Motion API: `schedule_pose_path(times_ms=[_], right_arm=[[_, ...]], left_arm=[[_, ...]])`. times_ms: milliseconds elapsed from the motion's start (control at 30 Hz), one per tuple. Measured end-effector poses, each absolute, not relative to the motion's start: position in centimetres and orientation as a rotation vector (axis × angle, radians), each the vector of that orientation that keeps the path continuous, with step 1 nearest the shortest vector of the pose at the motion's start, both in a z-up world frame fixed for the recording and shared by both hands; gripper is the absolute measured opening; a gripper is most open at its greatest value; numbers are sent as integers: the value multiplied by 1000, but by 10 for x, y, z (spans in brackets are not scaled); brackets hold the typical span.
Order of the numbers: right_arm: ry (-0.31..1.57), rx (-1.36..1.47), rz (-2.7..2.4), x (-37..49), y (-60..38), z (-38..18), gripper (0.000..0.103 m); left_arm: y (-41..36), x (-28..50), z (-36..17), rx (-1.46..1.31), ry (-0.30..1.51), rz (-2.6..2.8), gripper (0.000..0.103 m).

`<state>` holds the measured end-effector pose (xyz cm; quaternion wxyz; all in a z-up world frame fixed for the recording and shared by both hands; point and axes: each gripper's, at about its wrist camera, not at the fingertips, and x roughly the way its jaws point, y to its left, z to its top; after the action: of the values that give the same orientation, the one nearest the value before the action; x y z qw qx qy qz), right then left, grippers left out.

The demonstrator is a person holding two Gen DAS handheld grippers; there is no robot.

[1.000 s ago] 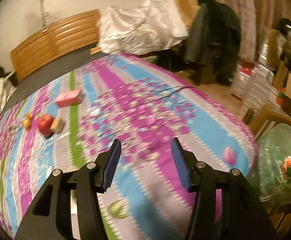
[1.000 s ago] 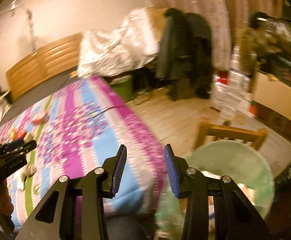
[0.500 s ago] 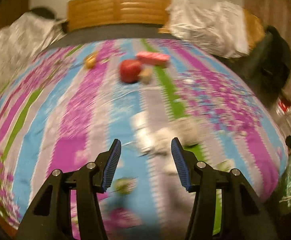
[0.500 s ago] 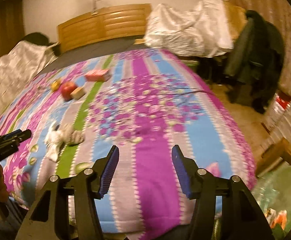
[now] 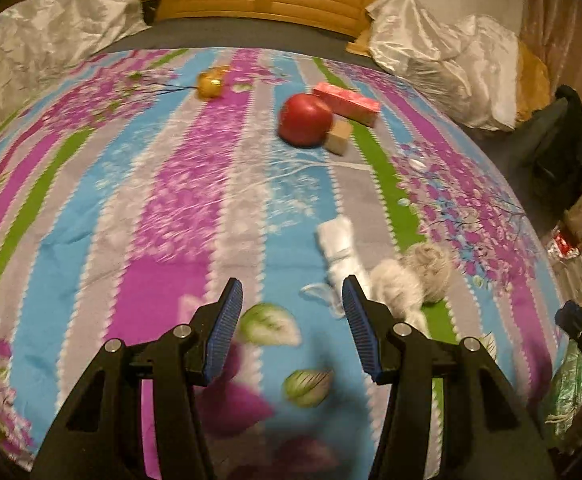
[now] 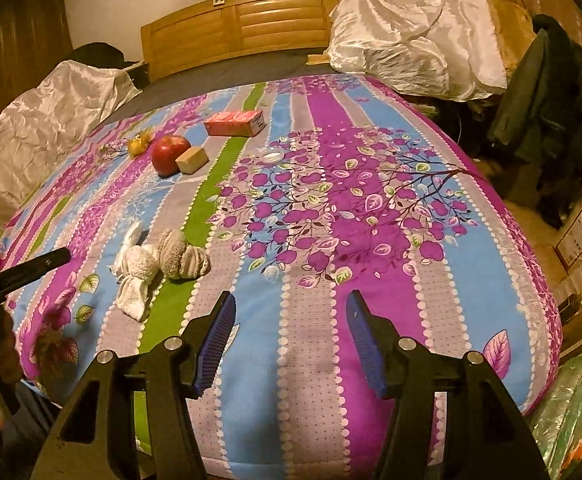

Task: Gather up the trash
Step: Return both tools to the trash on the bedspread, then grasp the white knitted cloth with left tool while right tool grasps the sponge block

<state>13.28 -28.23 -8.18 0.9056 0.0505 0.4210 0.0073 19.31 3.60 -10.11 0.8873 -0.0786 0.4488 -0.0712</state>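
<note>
Hovering over the striped floral bedspread [image 6: 371, 152], both grippers carry nothing. The left gripper [image 5: 291, 326] has its blue pads spread wide, just beside the crumpled white-and-grey tissue wads [image 5: 387, 268]. The right gripper [image 6: 289, 338] is spread wide too, jaws empty, well to the right of those wads [image 6: 159, 264]. Beyond the wads: 1 red apple [image 6: 169, 154], tan block [image 6: 192, 160], pink box [image 6: 235, 123].

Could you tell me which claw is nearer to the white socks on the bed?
Left. The left claw hovers beside the socks, its right finger overlapping them in view. The right claw hangs off to their right, apart, over bare bedspread.
</note>
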Motion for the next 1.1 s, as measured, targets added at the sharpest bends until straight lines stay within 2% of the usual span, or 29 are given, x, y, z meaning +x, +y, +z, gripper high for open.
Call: schedule_pose_path(times_ms=[233, 500, 533, 633, 667, 700, 733, 933, 1100], right_arm=[[897, 123, 4, 137, -289, -90, 59], [907, 132, 8, 142, -290, -95, 59], [912, 131, 12, 143, -290, -97, 59], [916, 124, 21, 144, -286, -98, 59], [918, 120, 27, 144, -284, -98, 59], [918, 114, 33, 144, -282, -97, 59], [918, 105, 40, 145, -280, -97, 59], [901, 56, 95, 157, -267, -86, 59], [859, 62, 185, 192, -245, -67, 59]], left_arm=[[10, 218, -100, -166, 945, -215, 50], [-31, 190, -113, -100, 996, -336, 50], [-36, 190, -120, -100, 1020, -341, 44], [-53, 193, -140, -65, 1070, -324, 35], [-56, 195, -146, -66, 1085, -323, 28], [-60, 197, -152, -70, 1102, -334, 14], [-60, 196, -153, -68, 1102, -338, 5], [-30, 171, -142, -139, 1071, -401, 4], [25, 144, -121, -229, 1018, -334, 4]])
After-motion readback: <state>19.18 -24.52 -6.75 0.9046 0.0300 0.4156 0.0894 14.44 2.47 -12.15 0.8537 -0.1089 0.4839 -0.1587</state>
